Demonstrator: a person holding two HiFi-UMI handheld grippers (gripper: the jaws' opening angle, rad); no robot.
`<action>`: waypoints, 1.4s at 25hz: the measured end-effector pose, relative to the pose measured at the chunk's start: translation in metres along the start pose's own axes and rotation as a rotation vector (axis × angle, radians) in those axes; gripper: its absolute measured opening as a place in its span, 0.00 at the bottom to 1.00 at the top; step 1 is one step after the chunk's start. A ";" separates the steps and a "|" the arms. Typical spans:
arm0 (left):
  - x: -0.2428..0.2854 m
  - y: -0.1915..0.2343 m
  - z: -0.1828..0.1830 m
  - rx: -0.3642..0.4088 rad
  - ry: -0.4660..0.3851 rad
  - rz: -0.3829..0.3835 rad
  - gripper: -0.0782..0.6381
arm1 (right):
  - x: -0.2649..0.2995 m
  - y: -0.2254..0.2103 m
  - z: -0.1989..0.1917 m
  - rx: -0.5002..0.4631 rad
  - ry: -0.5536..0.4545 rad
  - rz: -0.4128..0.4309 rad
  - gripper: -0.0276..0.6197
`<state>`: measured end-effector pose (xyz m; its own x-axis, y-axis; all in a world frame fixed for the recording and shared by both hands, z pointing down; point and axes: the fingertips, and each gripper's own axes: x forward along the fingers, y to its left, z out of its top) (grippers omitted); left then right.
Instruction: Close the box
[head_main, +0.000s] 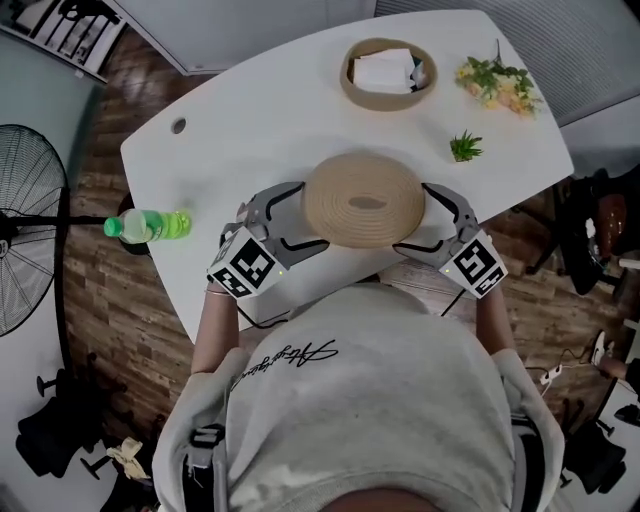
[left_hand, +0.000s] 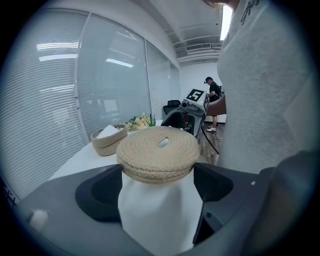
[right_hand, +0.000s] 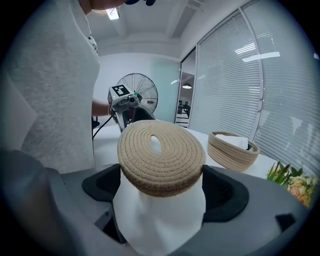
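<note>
Holding a round woven lid (head_main: 364, 200) between them, the left claw (head_main: 315, 213) and right claw (head_main: 410, 217) each clamp its edge; an open basket (head_main: 390, 104) sits beyond them.

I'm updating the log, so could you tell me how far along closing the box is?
Done: the lid is grasped. In hand: the left gripper and right gripper clamp its opposite edges. Left: the basket across the table stands open; the lid must go on it.
</note>
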<state>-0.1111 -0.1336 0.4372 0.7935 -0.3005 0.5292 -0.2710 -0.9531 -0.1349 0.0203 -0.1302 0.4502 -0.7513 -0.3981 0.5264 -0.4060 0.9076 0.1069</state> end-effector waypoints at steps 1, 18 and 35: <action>0.000 0.003 0.001 0.002 -0.008 0.000 0.73 | 0.001 -0.002 0.001 0.005 0.000 -0.002 0.84; 0.027 0.029 0.023 -0.050 0.010 0.074 0.73 | -0.010 -0.055 0.012 -0.070 -0.038 0.045 0.84; 0.051 0.046 0.068 -0.060 0.005 0.164 0.73 | -0.045 -0.104 0.026 -0.162 -0.093 0.076 0.84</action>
<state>-0.0463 -0.1949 0.4009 0.7336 -0.4512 0.5082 -0.4283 -0.8876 -0.1697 0.0825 -0.2106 0.3934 -0.8245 -0.3317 0.4585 -0.2629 0.9420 0.2087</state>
